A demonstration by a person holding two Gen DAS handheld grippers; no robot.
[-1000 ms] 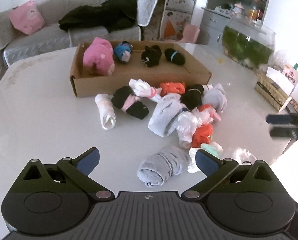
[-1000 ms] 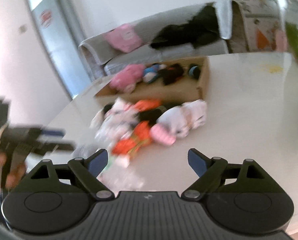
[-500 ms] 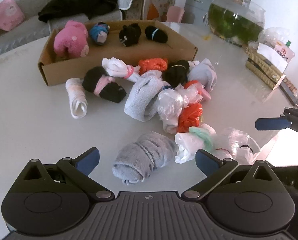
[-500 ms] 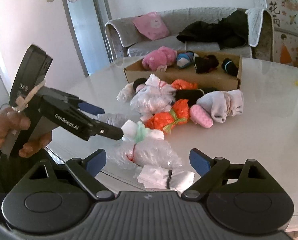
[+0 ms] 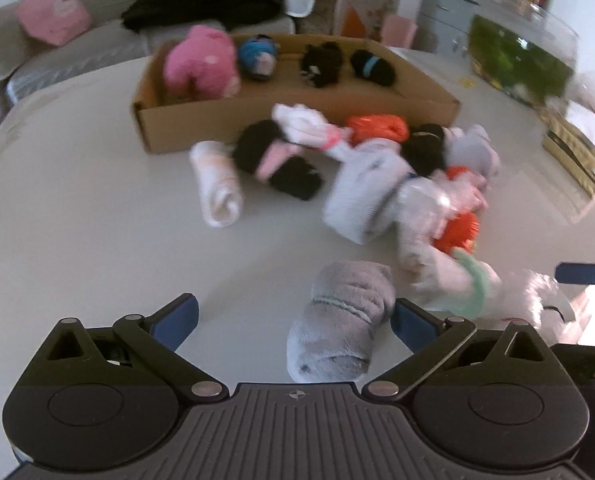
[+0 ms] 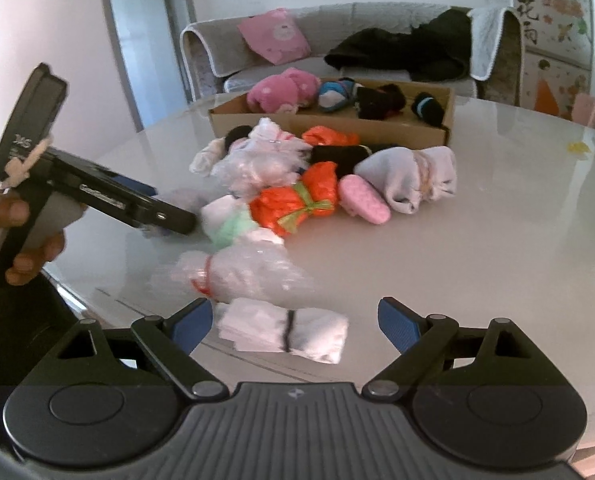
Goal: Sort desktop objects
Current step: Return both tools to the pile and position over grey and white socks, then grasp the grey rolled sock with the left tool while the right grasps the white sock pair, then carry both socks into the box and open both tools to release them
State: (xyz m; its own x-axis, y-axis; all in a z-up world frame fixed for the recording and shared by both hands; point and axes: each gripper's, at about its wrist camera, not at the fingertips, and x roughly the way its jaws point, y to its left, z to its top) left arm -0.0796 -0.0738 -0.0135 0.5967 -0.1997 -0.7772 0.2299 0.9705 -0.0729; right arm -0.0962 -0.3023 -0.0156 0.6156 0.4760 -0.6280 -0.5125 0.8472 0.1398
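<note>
A pile of rolled socks and tied plastic bags lies on the white table in front of a cardboard box that holds a pink sock roll, a blue one and two black ones. My left gripper is open, with a grey sock roll lying between its fingers, against the right one. My right gripper is open over a folded white cloth with a black band. A clear bag tied in red lies just beyond it. The left gripper also shows in the right wrist view.
An orange bag with a green tie, a pink roll and a pale grey sock bundle lie mid-table. A fish tank and a box stand at the table's right. A sofa is behind the table. The table edge runs near my right gripper.
My left gripper has moved forward and down, so the grey sock roll now sits between its fingers. My right gripper has moved closer to the folded white cloth.
</note>
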